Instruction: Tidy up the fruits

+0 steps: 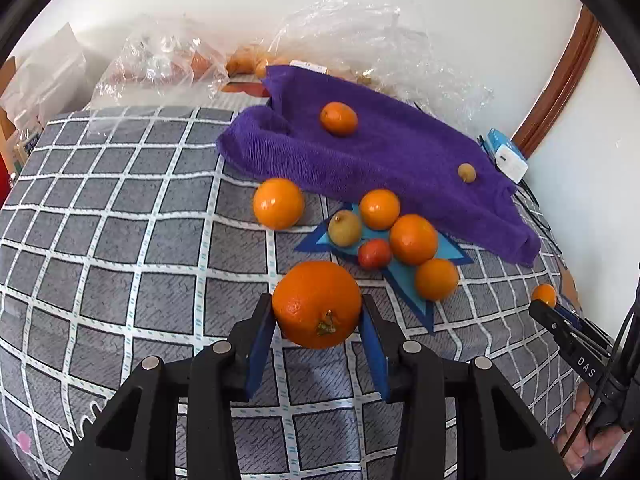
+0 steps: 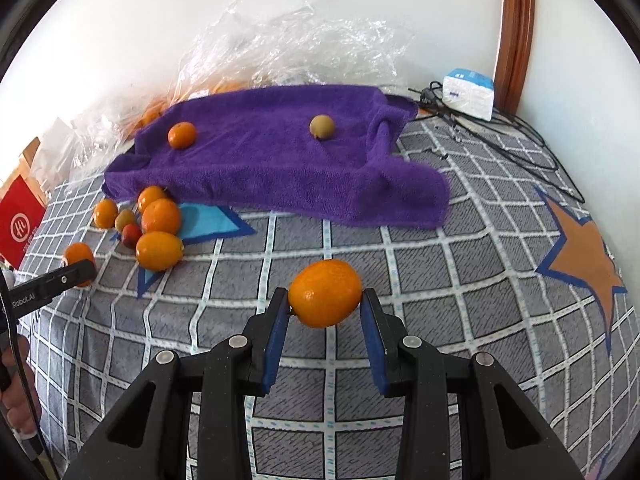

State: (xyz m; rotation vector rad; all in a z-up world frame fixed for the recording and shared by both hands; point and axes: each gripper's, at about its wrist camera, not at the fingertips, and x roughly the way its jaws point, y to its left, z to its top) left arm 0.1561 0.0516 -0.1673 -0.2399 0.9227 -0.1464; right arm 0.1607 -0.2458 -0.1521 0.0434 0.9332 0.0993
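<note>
My left gripper [image 1: 318,312] is shut on a large orange [image 1: 317,304], its stem end facing the camera. Just beyond it a cluster of fruit [image 1: 400,240] lies on a blue star patch: oranges, a green-brown fruit and a small red one. My right gripper [image 2: 325,300] is shut on a smaller orange [image 2: 325,293] above the checked bedcover. A purple towel [image 2: 260,164] carries one small orange [image 2: 181,135] and one green-brown fruit [image 2: 322,127]. In the left wrist view the right gripper's fingertips [image 1: 546,312] show with the small orange at the right edge.
A grey checked bedcover [image 1: 120,248] lies under everything. Crumpled clear plastic bags [image 2: 288,44] with more fruit sit against the white wall. A white-blue box [image 2: 470,94] and black cables lie at the far right. A red box [image 2: 20,224] stands at left. An orange star patch [image 2: 580,260] marks the cover.
</note>
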